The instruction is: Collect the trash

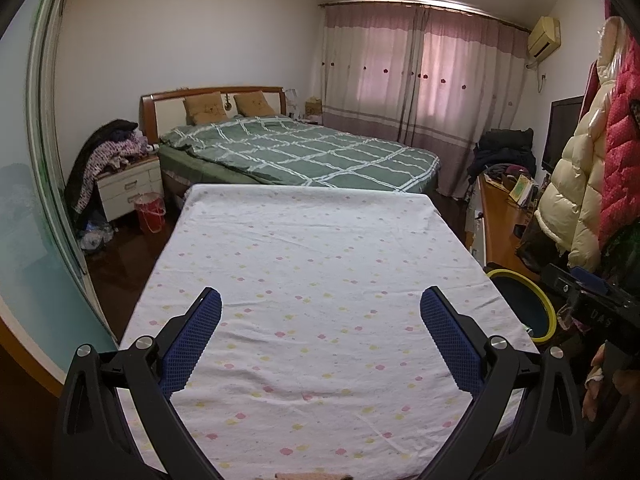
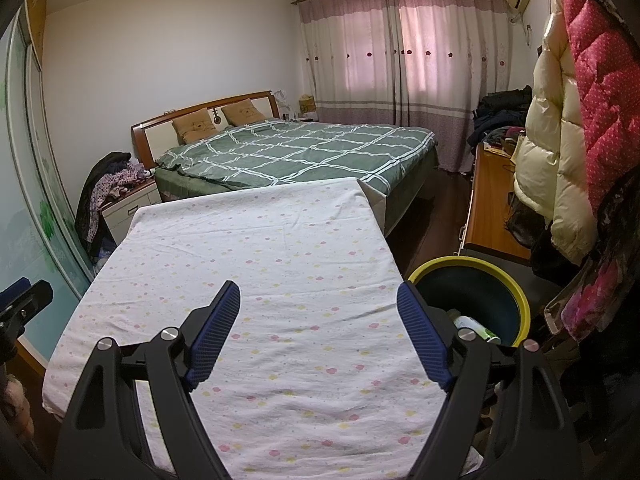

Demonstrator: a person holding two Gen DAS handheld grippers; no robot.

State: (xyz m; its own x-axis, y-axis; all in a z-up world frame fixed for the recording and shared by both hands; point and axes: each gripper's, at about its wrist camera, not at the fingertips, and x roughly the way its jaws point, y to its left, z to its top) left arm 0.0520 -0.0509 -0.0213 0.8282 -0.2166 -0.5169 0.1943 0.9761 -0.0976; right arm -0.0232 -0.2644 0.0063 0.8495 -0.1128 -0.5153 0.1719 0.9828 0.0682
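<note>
A table covered by a white flower-print cloth [image 1: 304,280] [image 2: 256,280] lies under both grippers. Beside its right edge stands a dark bin with a yellow rim [image 2: 516,292] [image 1: 550,312]. Inside it lies a white and green bottle [image 2: 478,328]. My left gripper [image 1: 320,304] hovers open over the cloth, nothing between its blue pads. Over the cloth's right side, my right gripper [image 2: 320,296] is open and empty too, its right finger [image 2: 424,340] close to the bin. No loose trash shows on the cloth.
A bed with a green checked cover [image 1: 304,152] stands beyond the table. A white nightstand [image 1: 128,188] piled with clothes and a red basket [image 1: 150,212] are at the left. Padded coats [image 2: 572,120] hang at the right above a wooden cabinet [image 2: 492,208].
</note>
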